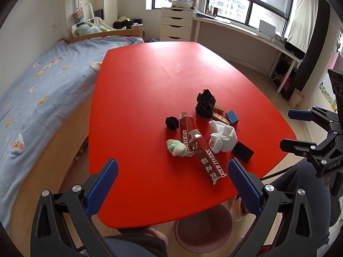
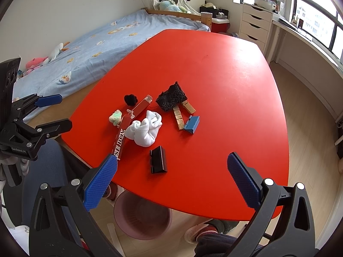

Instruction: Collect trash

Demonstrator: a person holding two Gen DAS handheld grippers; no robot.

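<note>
**Both grippers spread above a cluttered red table**

At far left lay a bed [image 1: 42, 81] under a blue cover, hard against the red table [image 1: 150, 85]. The left gripper [image 1: 171, 182] hung over the table's near edge, its blue pads wide apart and holding nothing. Ahead of it sat the litter: a black pom [image 1: 172, 123], a green-and-white wad [image 1: 176, 147], then a long maroon box [image 1: 199, 150] whose lettering was only partly readable. Right of the box lay a white cloth [image 1: 223, 139], touching it, and behind that a crumpled black wad [image 1: 205, 103] that hid part of the wooden blocks [image 1: 219, 115]. A blue piece [image 1: 232, 116] stood just beside the blocks, and a flat black case [image 1: 242, 151] lay near the cloth.

Under the near edge stood a pink bin [image 2: 142, 216], its rim partly cut off by the tabletop; its contents could not be made out. Shoes [image 2: 201, 231] showed beside it. The right gripper [image 2: 171, 182] was likewise spread and empty, its left pad overlapping the box's end in the right wrist view.
</note>
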